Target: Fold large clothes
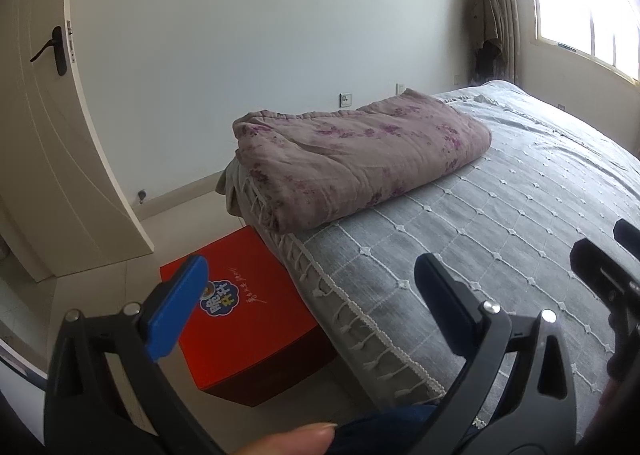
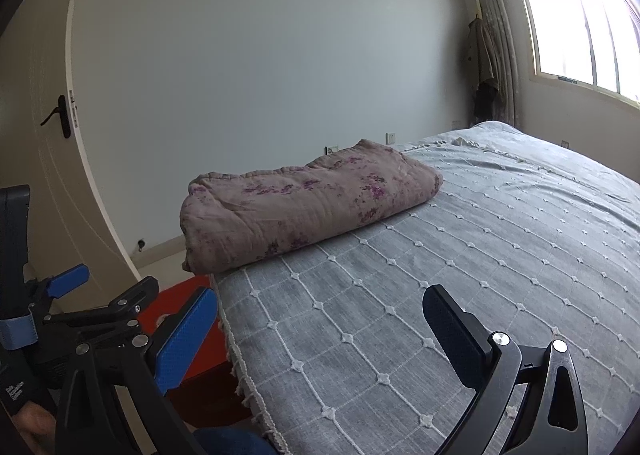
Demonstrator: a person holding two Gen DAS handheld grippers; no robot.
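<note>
Left wrist view: the left gripper (image 1: 308, 303) gapes wide, holding nothing, beside a red box (image 1: 244, 319). Right gripper (image 2: 320, 339) likewise spread empty above the grey bedspread (image 2: 500, 255); a folded floral quilt (image 2: 304, 203) lies well ahead.

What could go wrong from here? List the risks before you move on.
1. The folded floral quilt lies at the bed's corner, its end overhanging, so a nudge may slide it onto the red box.
2. Both grippers, left and right, hover open and apart from it, so nothing steadies it.
3. The bedspread's tassel fringe could catch a jaw.
</note>
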